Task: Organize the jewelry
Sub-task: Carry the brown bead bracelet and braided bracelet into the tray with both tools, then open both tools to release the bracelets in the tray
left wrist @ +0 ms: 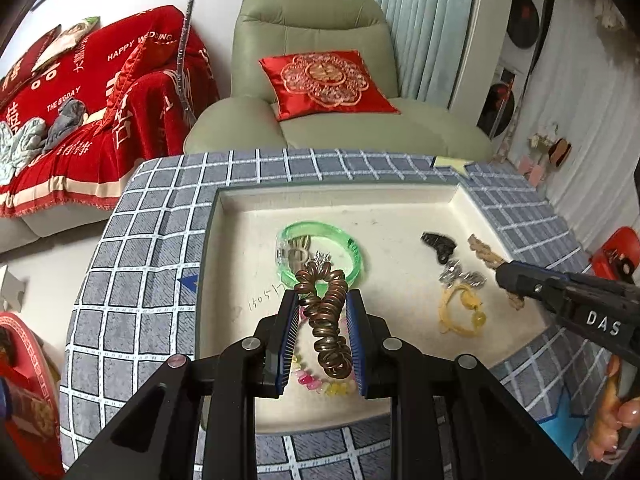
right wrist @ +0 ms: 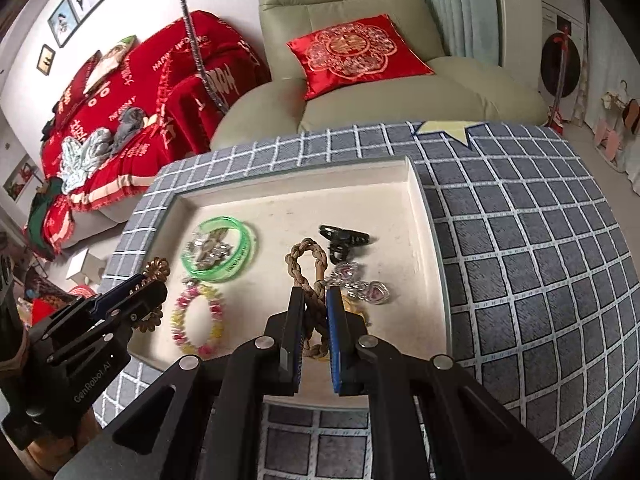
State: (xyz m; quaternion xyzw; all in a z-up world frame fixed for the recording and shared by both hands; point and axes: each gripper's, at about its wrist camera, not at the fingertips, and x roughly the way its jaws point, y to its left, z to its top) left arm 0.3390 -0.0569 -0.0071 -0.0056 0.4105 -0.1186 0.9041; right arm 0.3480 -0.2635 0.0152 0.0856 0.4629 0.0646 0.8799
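Checked cloth-covered table [right wrist: 520, 240]; white tray [right wrist: 416, 208] directly on it.

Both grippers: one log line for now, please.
left gripper: shut on coil tie | right gripper: shut on braided band | both over tray

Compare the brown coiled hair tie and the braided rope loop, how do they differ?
The coiled hair tie is a glossy brown spiral; the braided rope loop is matte tan plaited cord. The hair tie sits in the left gripper, the rope loop in the right gripper. Both are held over the white tray.
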